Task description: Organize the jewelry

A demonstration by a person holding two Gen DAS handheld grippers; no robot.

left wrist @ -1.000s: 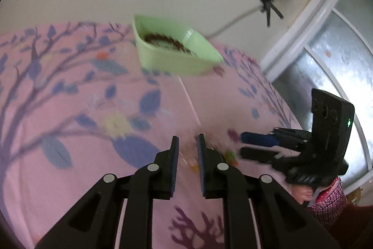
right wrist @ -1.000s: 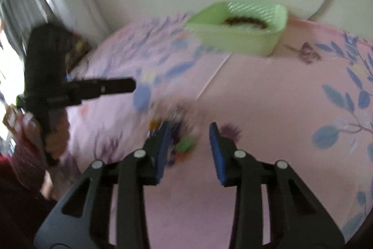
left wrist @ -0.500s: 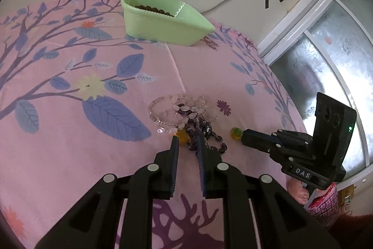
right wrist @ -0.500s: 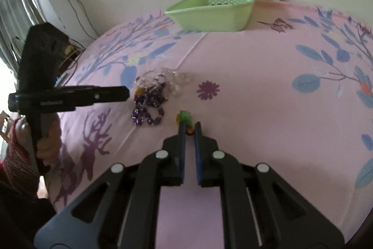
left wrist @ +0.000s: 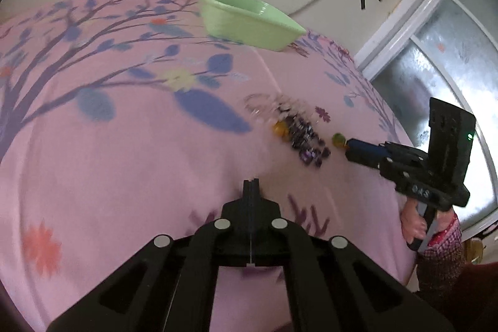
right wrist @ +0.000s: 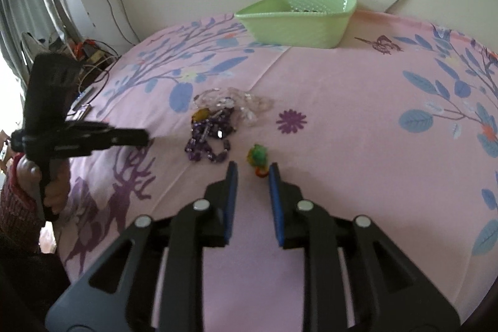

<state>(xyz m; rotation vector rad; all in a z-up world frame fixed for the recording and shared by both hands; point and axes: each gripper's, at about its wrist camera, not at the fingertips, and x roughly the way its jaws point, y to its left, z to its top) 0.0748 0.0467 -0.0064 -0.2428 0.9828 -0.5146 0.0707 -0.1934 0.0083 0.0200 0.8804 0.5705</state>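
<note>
A pile of jewelry lies mid-table on the pink floral cloth: a purple bead bracelet [right wrist: 209, 142], a clear bead bracelet [right wrist: 246, 101] and a yellow bead [right wrist: 200, 115]. A small green and orange trinket [right wrist: 258, 159] lies apart, just ahead of my right gripper [right wrist: 251, 173], which is open with its jaws either side of it. My left gripper [left wrist: 251, 183] is shut and empty, held back from the blurred pile [left wrist: 298, 133]. It also shows in the right wrist view [right wrist: 137, 136]. The green basket [right wrist: 298, 17] stands at the far edge, something dark inside.
The right gripper shows in the left wrist view [left wrist: 364, 150] beside the trinket [left wrist: 338, 139]. The basket [left wrist: 249, 21] sits near the wall. Cables and clutter [right wrist: 90, 52] lie off the table's left. A window [left wrist: 451, 58] is at right.
My left gripper has shut fully and pulled back from the pile. My right gripper has opened around the green trinket.
</note>
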